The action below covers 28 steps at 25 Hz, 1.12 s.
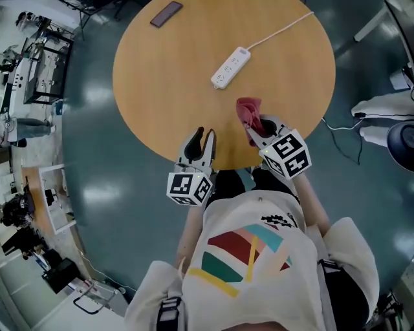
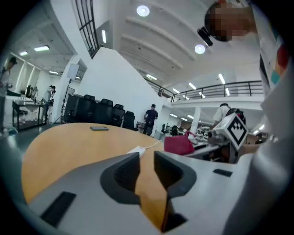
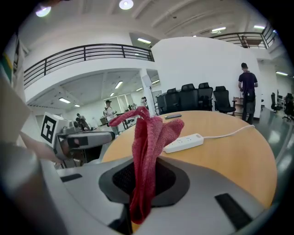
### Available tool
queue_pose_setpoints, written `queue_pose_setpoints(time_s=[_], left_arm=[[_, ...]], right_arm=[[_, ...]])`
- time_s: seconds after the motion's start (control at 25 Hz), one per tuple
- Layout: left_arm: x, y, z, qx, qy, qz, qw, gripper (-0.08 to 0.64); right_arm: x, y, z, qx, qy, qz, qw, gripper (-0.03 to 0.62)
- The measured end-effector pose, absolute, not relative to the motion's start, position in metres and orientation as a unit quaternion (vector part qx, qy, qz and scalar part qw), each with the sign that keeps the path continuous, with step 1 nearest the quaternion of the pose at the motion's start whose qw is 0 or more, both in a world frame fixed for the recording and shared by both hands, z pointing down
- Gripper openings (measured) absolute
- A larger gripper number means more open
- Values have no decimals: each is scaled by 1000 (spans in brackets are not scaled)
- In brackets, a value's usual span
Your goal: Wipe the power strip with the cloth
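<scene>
Nearest in the head view is the person's white shirt [image 1: 252,258] with coloured stripes, at the bottom of the picture. Above it are the two grippers, both at the near edge of the round wooden table [image 1: 168,84]. The left gripper [image 1: 204,137] has its jaws a little apart and there is nothing between them. The right gripper [image 1: 257,128] is clamped on a red cloth [image 1: 248,111], which stands up from the jaws over the table. The white power strip [image 1: 231,67] lies on the table beyond the cloth, not touching it, and its white cable [image 1: 281,30] goes to the far right edge. A dark phone [image 1: 166,13] lies at the far edge.

In the left gripper view, the jaws of the left gripper [image 2: 147,158] stand apart, and only the table top [image 2: 69,142] shows in the gap. The end of the power strip [image 2: 136,149] is just past the jaw tips. The cloth [image 2: 178,145] is to the right, and the phone [image 2: 99,128] is far back.

In the right gripper view, the right gripper [image 3: 144,172] is closed on the cloth [image 3: 147,151], which rises in folds between the two pads. Behind it the power strip [image 3: 183,143] lies flat on the table [image 3: 229,160], apart from the cloth, and its cable [image 3: 229,132] runs off to the right. The left gripper [image 3: 87,137] is at the left.
</scene>
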<state>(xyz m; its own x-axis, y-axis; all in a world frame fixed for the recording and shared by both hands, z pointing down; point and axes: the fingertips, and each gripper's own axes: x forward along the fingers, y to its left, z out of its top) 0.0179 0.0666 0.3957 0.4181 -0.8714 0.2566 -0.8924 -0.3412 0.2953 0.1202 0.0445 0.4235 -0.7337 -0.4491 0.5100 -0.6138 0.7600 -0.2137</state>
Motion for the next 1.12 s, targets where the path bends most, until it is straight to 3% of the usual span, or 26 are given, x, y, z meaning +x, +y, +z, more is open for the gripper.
queue_pose_setpoints(time_s=[0.04,0.08,0.32,0.36,0.48,0.52,0.68,0.92,1.12], left_arm=[[6,58,402,811,-548,51,196,87],[-4,49,408,806,-555,71,194,42],[-24,-42,446,829,-513,128,182,46],[-23,-57,454,832,-508,140,173,57],[-12,-96,478,848,-474,170,165,298],[-7,-104,489,852,-460,184,171,331],[3,-122,523,864,-409,237,175,336],[14,-119,551,861,-371,318,142,334],[15,-126,554,851,-394,322,132,334]], right_arm=[[109,36,424,285,-912,197,219,38],[101,27,425,279,-912,208,219,38],[75,-44,446,279,-888,255,261,39],[72,-56,451,283,-883,257,272,39],[58,-90,454,271,-881,271,277,40],[52,-99,454,263,-882,278,274,39],[22,-122,464,207,-886,306,281,39],[-2,-124,507,94,-872,291,381,39],[-7,-131,510,64,-868,293,395,39]])
